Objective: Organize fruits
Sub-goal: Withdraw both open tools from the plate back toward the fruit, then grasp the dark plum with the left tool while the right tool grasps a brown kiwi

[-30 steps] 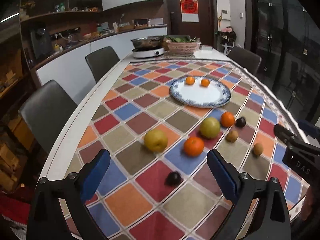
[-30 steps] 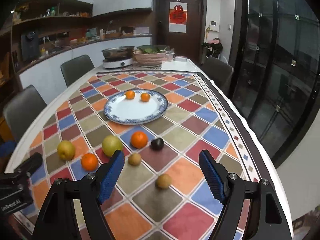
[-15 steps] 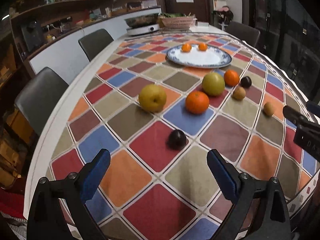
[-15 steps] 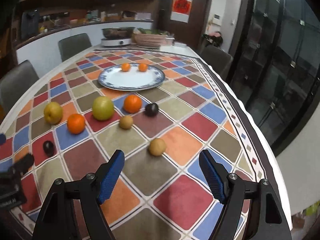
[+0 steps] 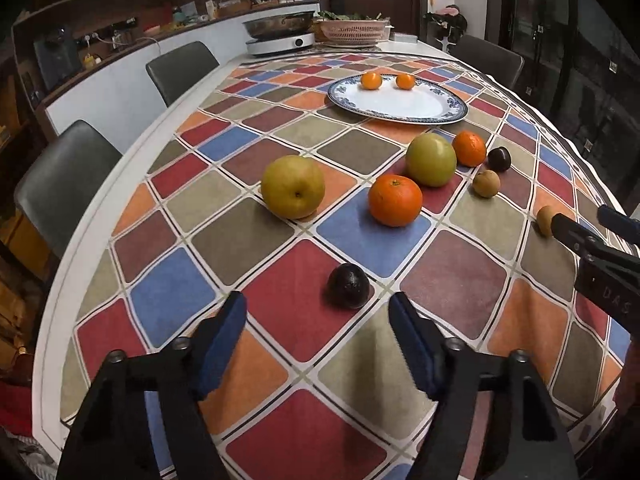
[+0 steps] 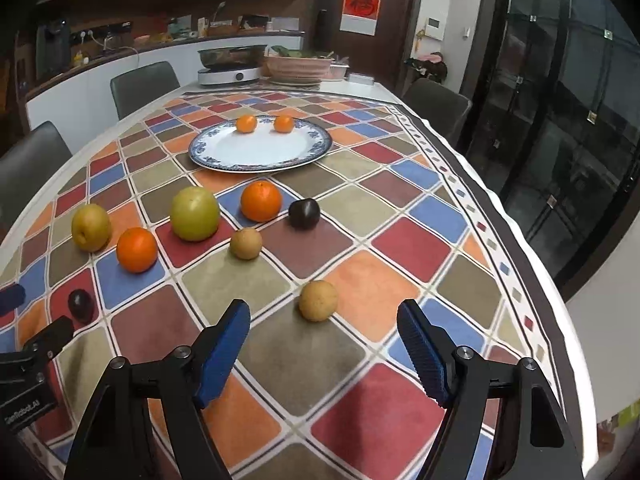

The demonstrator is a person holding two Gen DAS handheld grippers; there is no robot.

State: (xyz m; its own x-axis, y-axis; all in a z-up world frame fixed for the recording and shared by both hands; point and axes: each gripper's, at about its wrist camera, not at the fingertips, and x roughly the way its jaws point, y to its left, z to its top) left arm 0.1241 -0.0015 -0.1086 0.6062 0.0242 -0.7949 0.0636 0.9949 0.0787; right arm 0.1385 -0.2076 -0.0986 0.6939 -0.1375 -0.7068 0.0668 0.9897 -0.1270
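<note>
A blue-rimmed white plate (image 5: 412, 106) (image 6: 224, 156) holds two small oranges (image 5: 371, 80) (image 6: 246, 123). Loose fruit lies on the checkered cloth in front of it: a yellow pear (image 5: 293, 186), a green apple (image 5: 431, 159), two oranges (image 5: 395, 200) (image 5: 469, 148), two dark plums (image 5: 348, 285) (image 6: 304, 213) and two brown kiwis (image 6: 245, 243) (image 6: 318, 300). My left gripper (image 5: 318, 314) is open, low over the table, with the near plum just ahead of its fingertips. My right gripper (image 6: 324, 320) is open, with the near kiwi just ahead between its fingertips.
An induction cooker with a pan (image 5: 280, 36) and a basket of greens (image 5: 352, 30) stand at the table's far end. Grey chairs (image 5: 60, 184) line the left side. The table's right edge (image 6: 532, 264) runs close to glass doors.
Both grippers have dropped lower and moved forward. The plum and the near kiwi now sit much closer to the fingertips. No fruit has moved.
</note>
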